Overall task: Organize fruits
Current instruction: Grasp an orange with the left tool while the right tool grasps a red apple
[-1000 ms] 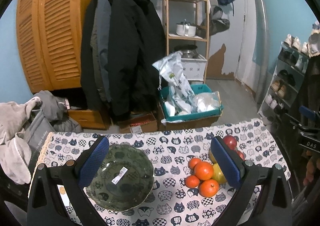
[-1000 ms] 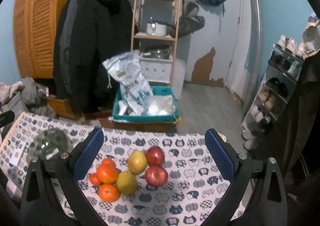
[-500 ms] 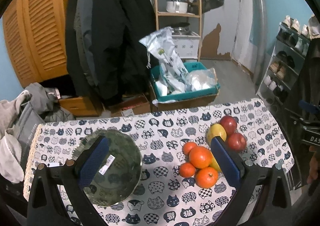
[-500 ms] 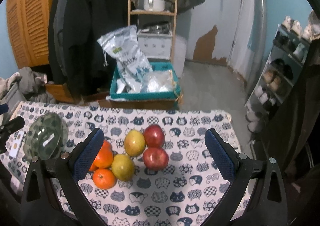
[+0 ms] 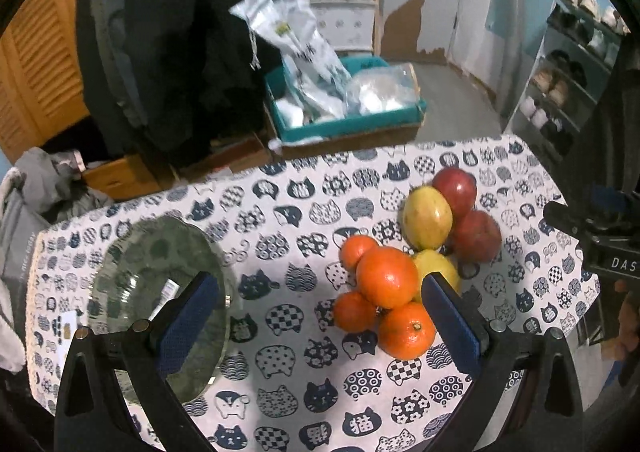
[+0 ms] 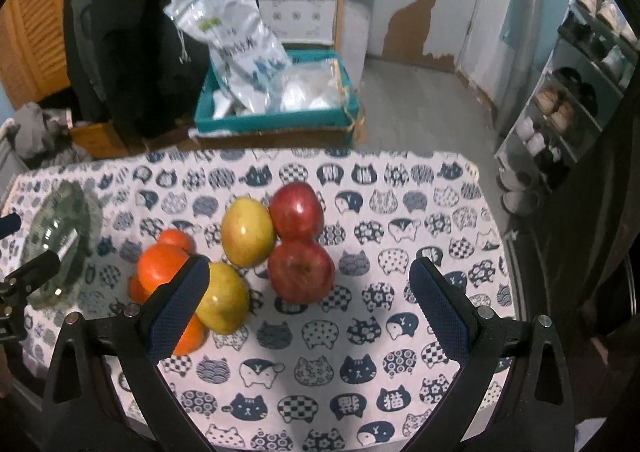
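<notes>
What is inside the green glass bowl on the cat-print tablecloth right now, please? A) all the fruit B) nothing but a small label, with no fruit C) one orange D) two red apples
B: the green glass bowl shows only a small white label, while the oranges, yellow-green apples and red apples all lie clustered on the tablecloth beside it; both grippers are open and hold nothing.

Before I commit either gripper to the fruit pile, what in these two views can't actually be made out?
- Right wrist view: the oranges are partly behind the gripper's left finger, so no full count there.
- Left wrist view: the lower yellow fruit is partly hidden by the big orange and a finger.
- Glass bowl: near rim covered by a finger; its label is too small to read.
</notes>
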Demonstrator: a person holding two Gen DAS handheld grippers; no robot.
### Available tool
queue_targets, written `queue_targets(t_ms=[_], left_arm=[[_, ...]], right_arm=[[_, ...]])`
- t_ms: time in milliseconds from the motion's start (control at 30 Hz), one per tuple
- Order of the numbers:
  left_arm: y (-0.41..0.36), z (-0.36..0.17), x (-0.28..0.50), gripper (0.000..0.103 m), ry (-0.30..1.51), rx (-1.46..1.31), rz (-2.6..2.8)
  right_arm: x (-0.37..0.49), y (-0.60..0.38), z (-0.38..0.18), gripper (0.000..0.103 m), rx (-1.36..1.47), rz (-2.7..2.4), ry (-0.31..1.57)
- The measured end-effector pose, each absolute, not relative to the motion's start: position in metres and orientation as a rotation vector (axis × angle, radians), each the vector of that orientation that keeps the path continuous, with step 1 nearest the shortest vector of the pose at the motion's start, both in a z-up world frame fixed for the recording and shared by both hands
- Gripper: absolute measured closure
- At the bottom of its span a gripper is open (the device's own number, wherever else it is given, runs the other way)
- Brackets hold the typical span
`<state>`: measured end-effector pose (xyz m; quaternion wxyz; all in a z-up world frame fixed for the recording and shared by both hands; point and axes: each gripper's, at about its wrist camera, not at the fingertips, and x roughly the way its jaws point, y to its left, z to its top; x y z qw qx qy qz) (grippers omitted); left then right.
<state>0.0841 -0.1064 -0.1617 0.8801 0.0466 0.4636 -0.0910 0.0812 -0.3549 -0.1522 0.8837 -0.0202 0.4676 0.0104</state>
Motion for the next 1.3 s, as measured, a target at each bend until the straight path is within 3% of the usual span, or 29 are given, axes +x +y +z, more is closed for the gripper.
queue_targets(t_ms=[1000,1300], left_arm=[[-0.16,-0.265,0.136,0.005,1.189,0.101,-0.293],[-0.163,-0.278,0.143,0.025,1.23,0.042,-0.36]], right_arm=[[0.125,-0.375,-0.248,0.004,-0.009,0.042,1.179],[0.137,-0.376,-0.265,0.004,0.018,0.061,1.215]])
